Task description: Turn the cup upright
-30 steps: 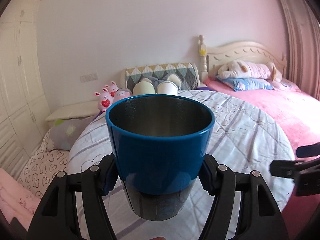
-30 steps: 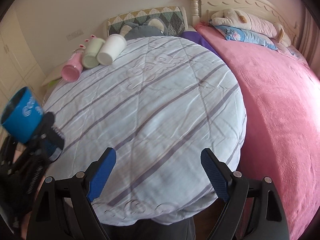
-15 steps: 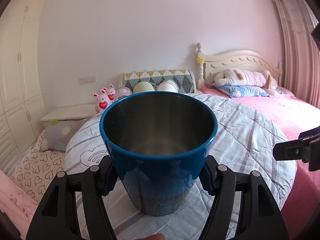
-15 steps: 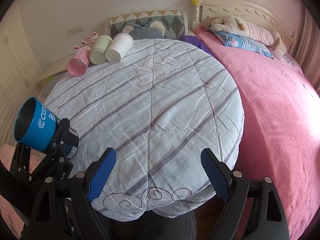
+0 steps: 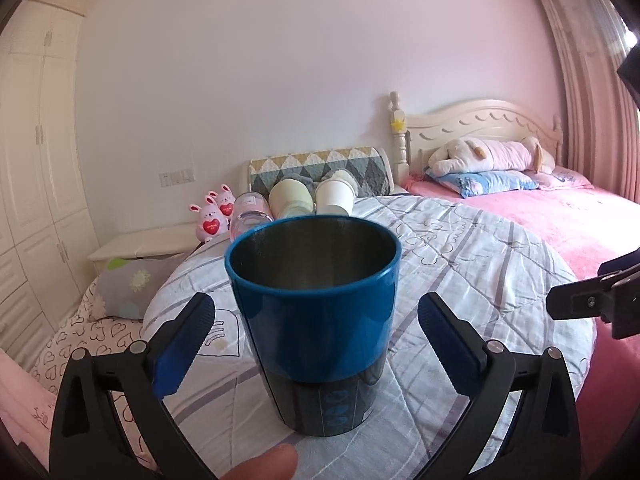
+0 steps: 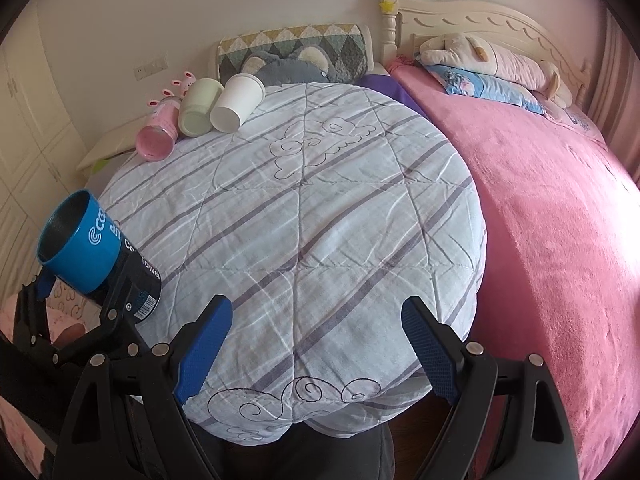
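Observation:
A blue and black cup (image 5: pixel 316 320) with a steel inside stands upright, mouth up, on the striped quilt-covered round table (image 5: pixel 480 264) near its left edge. It also shows in the right wrist view (image 6: pixel 96 256). My left gripper (image 5: pixel 316 344) is open, its blue pads apart from the cup on either side. My right gripper (image 6: pixel 316 344) is open and empty above the table's near edge.
A pink cup (image 6: pixel 156 136), a pale green cup (image 6: pixel 198 108) and a white cup (image 6: pixel 236 104) lie on their sides at the table's far left. A bed with a pink blanket (image 6: pixel 560 240) lies on the right. A fingertip (image 5: pixel 264 462) shows at the bottom.
My left gripper has opened and let go of the cup, which now stands on the table. The right gripper has stayed open.

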The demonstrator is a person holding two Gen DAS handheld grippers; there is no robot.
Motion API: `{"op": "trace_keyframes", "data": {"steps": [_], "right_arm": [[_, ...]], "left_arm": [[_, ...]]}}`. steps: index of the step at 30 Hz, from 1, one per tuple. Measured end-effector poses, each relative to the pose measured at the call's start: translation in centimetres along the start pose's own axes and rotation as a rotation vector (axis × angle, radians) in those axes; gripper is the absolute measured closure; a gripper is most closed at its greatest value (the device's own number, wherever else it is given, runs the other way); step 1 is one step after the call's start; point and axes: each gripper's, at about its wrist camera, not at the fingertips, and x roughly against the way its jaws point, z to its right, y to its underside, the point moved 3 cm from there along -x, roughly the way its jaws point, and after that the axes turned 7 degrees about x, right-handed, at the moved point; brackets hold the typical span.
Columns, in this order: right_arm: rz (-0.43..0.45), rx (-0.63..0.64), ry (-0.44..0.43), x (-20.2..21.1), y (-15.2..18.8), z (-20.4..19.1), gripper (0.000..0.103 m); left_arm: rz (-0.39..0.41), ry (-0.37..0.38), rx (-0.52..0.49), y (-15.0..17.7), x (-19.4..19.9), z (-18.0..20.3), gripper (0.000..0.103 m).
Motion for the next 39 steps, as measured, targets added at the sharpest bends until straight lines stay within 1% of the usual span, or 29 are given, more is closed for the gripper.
{"op": "trace_keyframes", "data": {"steps": [4, 8, 13, 16, 18, 20, 25, 32, 36, 39], "right_arm": [[0.020, -0.011, -0.007, 0.5, -0.1, 0.3, 0.015], [0.055, -0.027, -0.018, 1.4, -0.4, 0.7, 0.015], [0.129, -0.025, -0.028, 3.3, -1.4, 0.4, 0.015], [0.178, -0.018, -0.027, 4.7, -1.7, 0.0, 0.015], [0.201, -0.009, -0.029, 5.6, -1.5, -0.4, 0.015], [0.208, -0.006, -0.036, 6.0, -0.9, -0.8, 0.015], [0.206, 0.010, -0.056, 6.5, 1.4, -2.1, 0.015], [0.243, 0.026, -0.042, 7.5, 4.4, -2.9, 0.015], [0.256, 0.046, -0.048, 8.2, 5.5, -3.5, 0.015], [0.273, 0.064, -0.057, 8.5, 5.8, -4.1, 0.015]], "left_arm": [[-0.020, -0.002, 0.006, -1.4, 1.2, -0.3, 0.000], [-0.068, -0.013, 0.030, -3.6, 2.6, -0.8, 0.000], [-0.190, -0.065, 0.063, -6.0, 4.6, -1.3, 0.000], [-0.252, -0.091, 0.070, -6.5, 5.8, -1.6, 0.000], [-0.309, -0.106, 0.090, -6.5, 6.5, -2.0, 0.000], [-0.352, -0.103, 0.117, -6.4, 7.4, -2.4, 0.000], [-0.374, -0.122, 0.107, -5.5, 10.0, -2.7, 0.000], [-0.379, -0.144, 0.111, -3.3, 12.6, -2.9, 0.000], [-0.378, -0.164, 0.123, -2.4, 13.2, -3.3, 0.000], [-0.367, -0.175, 0.139, -2.0, 13.7, -3.7, 0.000]]}}
